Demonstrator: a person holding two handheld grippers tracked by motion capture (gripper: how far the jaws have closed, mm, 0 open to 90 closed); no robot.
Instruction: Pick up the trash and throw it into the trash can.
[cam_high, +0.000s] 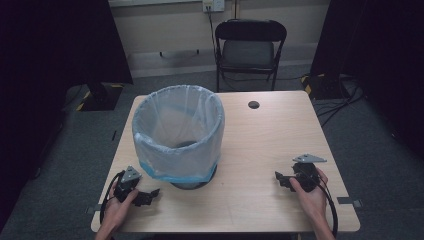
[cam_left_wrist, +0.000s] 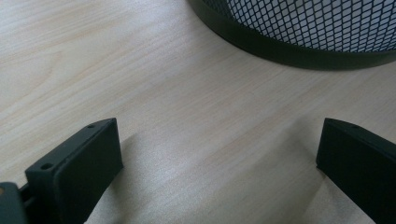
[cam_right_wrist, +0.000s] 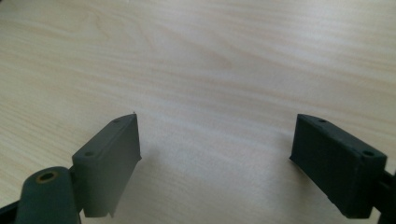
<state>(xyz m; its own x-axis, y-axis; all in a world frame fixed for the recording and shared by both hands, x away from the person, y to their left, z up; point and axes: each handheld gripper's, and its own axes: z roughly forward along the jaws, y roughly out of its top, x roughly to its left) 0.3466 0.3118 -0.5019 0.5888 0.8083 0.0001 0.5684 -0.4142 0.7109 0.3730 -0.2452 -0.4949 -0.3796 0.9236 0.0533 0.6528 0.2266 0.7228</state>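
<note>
On the pale wooden worktop (cam_high: 260, 150), toward its left half, stands a black mesh wastebasket (cam_high: 178, 134) lined with a translucent plastic bag (cam_high: 150, 135) whose edge is folded down over the outside and shows a blue hem near the base. Seen from above, the lined interior appears empty down to the dark bottom. At the near left corner of the worktop, the left gripper (cam_high: 149, 197) is held in the person's left hand (cam_high: 117, 207), just beside the foot of the wastebasket and apart from it; its jaws stand wide apart with bare wood between them, and the left gripper view shows the basket's black base ring and mesh (cam_left_wrist: 299, 28) close ahead. At the near right, the right gripper (cam_high: 284, 180) is held in the right hand (cam_high: 311, 192), well apart from the wastebasket; its jaws are likewise spread, with nothing between them. Beyond the worktop stands a folding chair (cam_high: 248, 49).
</note>
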